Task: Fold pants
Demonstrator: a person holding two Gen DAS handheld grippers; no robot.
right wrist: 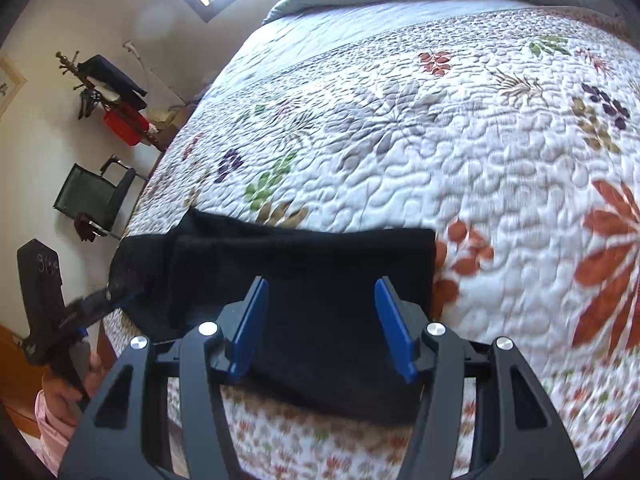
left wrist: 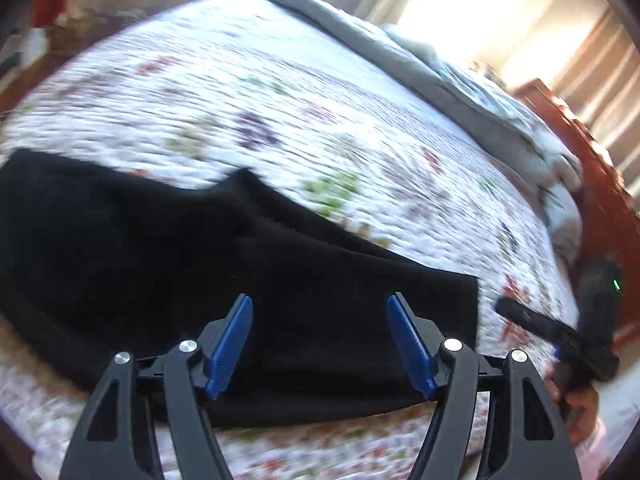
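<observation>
A floral quilt [left wrist: 280, 92] is covering the bed in the left wrist view, with a grey duvet [left wrist: 460, 76] bunching along its far right edge and bright curtains glowing beyond. The black pants [left wrist: 240, 264] are lying folded on the near part of the quilt. The left gripper [left wrist: 320, 300] is hovering over them, its blue pads spread wide and gripping nothing. The right gripper [left wrist: 520, 312] is showing at the right, blurred.

In the right wrist view, the quilt [right wrist: 440, 140] is filling the frame, a chair [right wrist: 96, 196] standing by the far left wall. The pants [right wrist: 304, 264] are lying near, and the right gripper [right wrist: 320, 284] is hanging wide open above them, empty. The left gripper [right wrist: 100, 300] is appearing at the left edge.
</observation>
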